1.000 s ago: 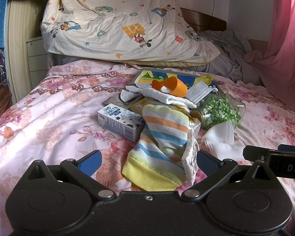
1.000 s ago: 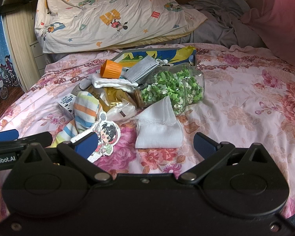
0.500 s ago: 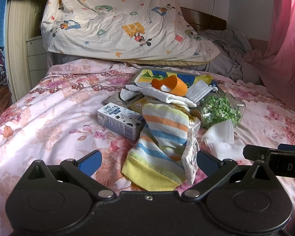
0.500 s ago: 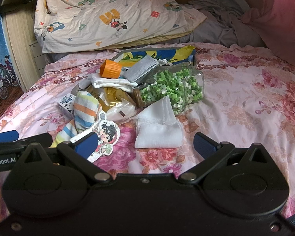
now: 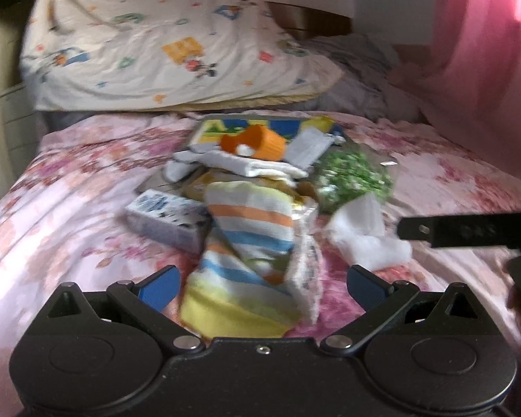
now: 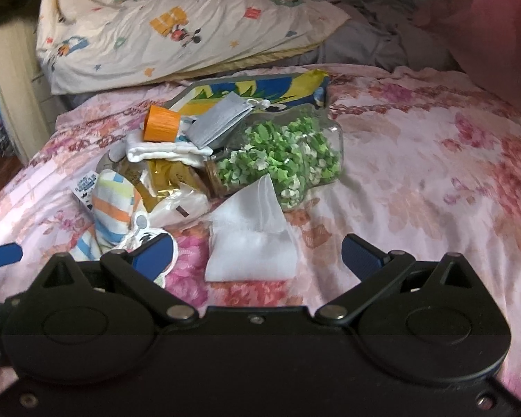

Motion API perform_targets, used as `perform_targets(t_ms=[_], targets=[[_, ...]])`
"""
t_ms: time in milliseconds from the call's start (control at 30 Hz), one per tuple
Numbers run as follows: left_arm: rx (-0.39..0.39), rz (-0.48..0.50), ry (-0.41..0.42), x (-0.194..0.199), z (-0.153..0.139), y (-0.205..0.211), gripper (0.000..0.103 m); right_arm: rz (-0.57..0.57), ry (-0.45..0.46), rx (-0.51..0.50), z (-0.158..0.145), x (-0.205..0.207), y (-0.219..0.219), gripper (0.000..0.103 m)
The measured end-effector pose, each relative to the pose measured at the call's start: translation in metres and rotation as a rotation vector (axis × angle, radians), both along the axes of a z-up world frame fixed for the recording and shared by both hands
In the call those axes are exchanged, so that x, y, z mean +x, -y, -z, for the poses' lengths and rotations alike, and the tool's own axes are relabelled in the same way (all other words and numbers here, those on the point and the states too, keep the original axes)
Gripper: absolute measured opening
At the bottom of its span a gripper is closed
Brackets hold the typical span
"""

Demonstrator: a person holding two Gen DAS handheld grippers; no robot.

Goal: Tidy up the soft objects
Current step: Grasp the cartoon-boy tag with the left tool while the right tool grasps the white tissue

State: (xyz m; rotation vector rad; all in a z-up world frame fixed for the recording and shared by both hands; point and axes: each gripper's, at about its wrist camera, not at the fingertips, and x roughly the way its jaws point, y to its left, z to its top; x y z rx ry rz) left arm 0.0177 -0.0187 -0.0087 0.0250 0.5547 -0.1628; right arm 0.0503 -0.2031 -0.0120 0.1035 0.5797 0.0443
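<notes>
Both grippers hover over a bed (image 6: 416, 173) spread with a pink floral sheet, and both stand wide open, holding nothing. The left gripper (image 5: 262, 286) has its blue fingers either side of the near end of one striped sock (image 5: 250, 239), which lies lengthwise toward the bed's near edge; whether the fingers touch it cannot be told, since this view is blurred. The right gripper (image 6: 258, 255) frames one folded white cloth (image 6: 251, 243) lying just beyond its fingertips. Only the left view shows the small blue-and-white box (image 5: 168, 220) whole, just left of the sock, and the right gripper's dark finger entering from the right edge. Only the right view shows clearly the one clear jar (image 6: 288, 160) lying on its side, full of green and white bits, touching the white cloth's far tip; it also shows a gold-and-white packet (image 6: 173, 191) between sock and jar, and a cartoon-printed card partly behind the left finger. Both views show one orange cup (image 6: 160, 127) lying on its side on a second white folded cloth (image 6: 163, 151), one grey pouch (image 6: 222, 123) leaning beside it, and one colourful flat book (image 6: 260, 88) behind, toward the head of the bed, where a cartoon-print quilt (image 6: 177, 17) is piled.
</notes>
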Motion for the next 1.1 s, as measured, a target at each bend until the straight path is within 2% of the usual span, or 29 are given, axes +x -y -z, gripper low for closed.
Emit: perform_targets(t_ms=[133, 267, 333, 467, 533, 600, 767, 933, 1033, 1100], targets=[[0.032, 0.09, -0.041, 0.012, 0.004, 0.008, 0.097, -0.058, -0.021, -0.044, 0.002, 0.017, 0.003, 0.102], [0.03, 0.129, -0.091, 0.021, 0.009, 0.012, 0.092, -0.128, -0.057, -0.07, 0.008, 0.038, 0.002, 0.102], [0.022, 0.144, -0.113, 0.025, 0.011, 0.014, 0.084, -0.156, -0.077, -0.068, 0.012, 0.046, 0.001, 0.102], [0.006, 0.161, -0.151, 0.031, 0.015, 0.017, 0.073, -0.185, -0.105, -0.068, 0.021, 0.056, -0.005, 0.1], [-0.006, 0.167, -0.164, 0.035, 0.017, 0.017, 0.064, -0.2, -0.112, -0.074, 0.024, 0.057, -0.01, 0.098], [-0.019, 0.159, -0.179, 0.038, 0.019, 0.016, 0.054, -0.203, -0.112, -0.079, 0.028, 0.061, -0.009, 0.09], [-0.081, 0.138, -0.203, 0.046, 0.02, 0.011, 0.035, -0.169, -0.161, -0.061, 0.039, 0.07, -0.006, 0.082], [-0.101, 0.133, -0.211, 0.05, 0.02, 0.013, 0.014, -0.171, -0.196, -0.029, 0.05, 0.077, -0.003, 0.071], [-0.1, 0.117, -0.216, 0.052, 0.021, 0.015, 0.012, -0.177, -0.197, -0.039, 0.053, 0.079, -0.007, 0.067], [-0.106, 0.111, -0.215, 0.053, 0.022, 0.016, 0.011, -0.18, -0.193, -0.045, 0.053, 0.078, -0.008, 0.058]])
